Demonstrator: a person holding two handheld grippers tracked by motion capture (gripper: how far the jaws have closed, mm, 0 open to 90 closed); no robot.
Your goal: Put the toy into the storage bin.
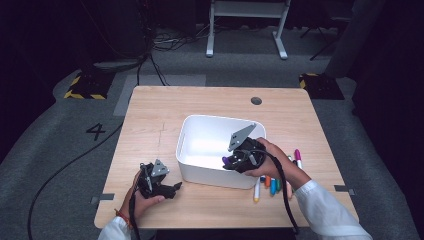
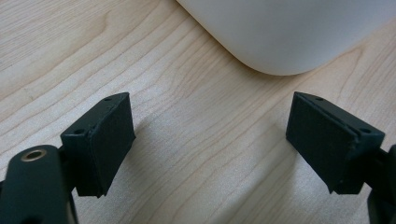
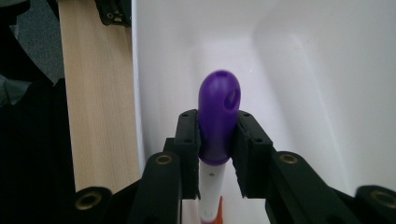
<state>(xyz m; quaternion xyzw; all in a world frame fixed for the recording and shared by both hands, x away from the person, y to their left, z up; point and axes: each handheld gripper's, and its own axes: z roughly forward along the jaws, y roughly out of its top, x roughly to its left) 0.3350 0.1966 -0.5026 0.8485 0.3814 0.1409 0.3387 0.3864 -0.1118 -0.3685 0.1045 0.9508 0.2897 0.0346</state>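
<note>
A white marker with a purple cap [image 3: 219,112] is clamped between the pads of my right gripper [image 3: 218,135], which reaches into the white bin [image 3: 303,93]. In the high view that right gripper [image 1: 231,162] dips over the bin's [image 1: 200,122] near right wall, the purple cap [image 1: 225,160] poking out to the left. My left gripper [image 1: 175,187] rests low over the wooden table [image 1: 150,115], just left of the bin's near corner. Its jaws [image 2: 210,140] stand wide apart with bare wood between them and the bin's rounded corner [image 2: 289,32] ahead.
Several loose markers [image 1: 272,186] lie on the table right of the bin under the right hand, one with a magenta cap [image 1: 298,157] farther right. A dark round hole [image 1: 256,100] sits near the table's far edge. Cables trail off the near edge.
</note>
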